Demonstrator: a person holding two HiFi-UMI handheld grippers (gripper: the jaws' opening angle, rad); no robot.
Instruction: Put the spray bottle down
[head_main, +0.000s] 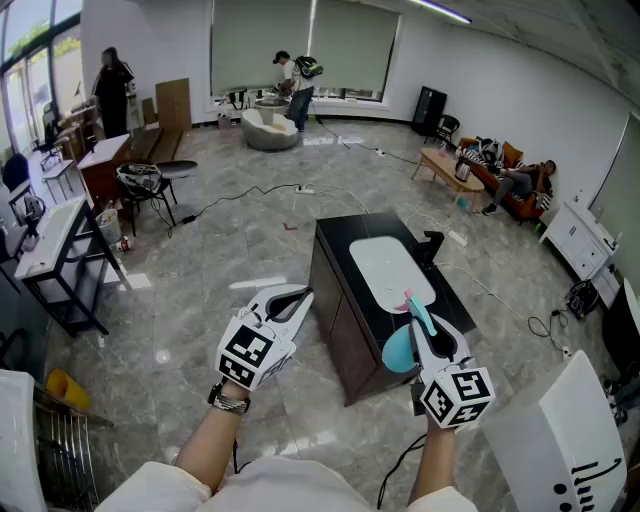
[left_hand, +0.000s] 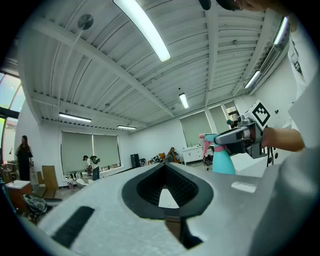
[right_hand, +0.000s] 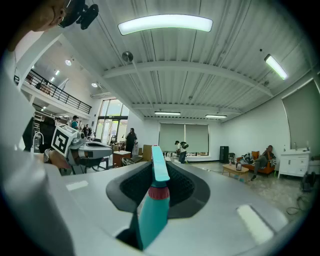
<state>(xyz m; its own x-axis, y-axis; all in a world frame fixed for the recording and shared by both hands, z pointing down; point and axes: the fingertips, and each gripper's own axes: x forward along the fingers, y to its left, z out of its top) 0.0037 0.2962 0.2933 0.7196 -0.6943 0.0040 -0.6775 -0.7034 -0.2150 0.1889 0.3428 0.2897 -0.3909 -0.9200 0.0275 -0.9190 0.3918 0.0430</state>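
Our right gripper (right_hand: 159, 181) has its jaws partly closed on the teal spray bottle (right_hand: 150, 215), which we hold upright in the air over the near end of the dark cabinet (head_main: 335, 300). Our left gripper (head_main: 300, 297) has its jaws together, holding nothing.

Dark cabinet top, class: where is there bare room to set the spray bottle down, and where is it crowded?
Free: the dark strip of cabinet top left of the white oval panel, the far end beyond it, and the bare panel itself. Crowded: the right edge by the black object, and the near end, where the right gripper holds the spray bottle.
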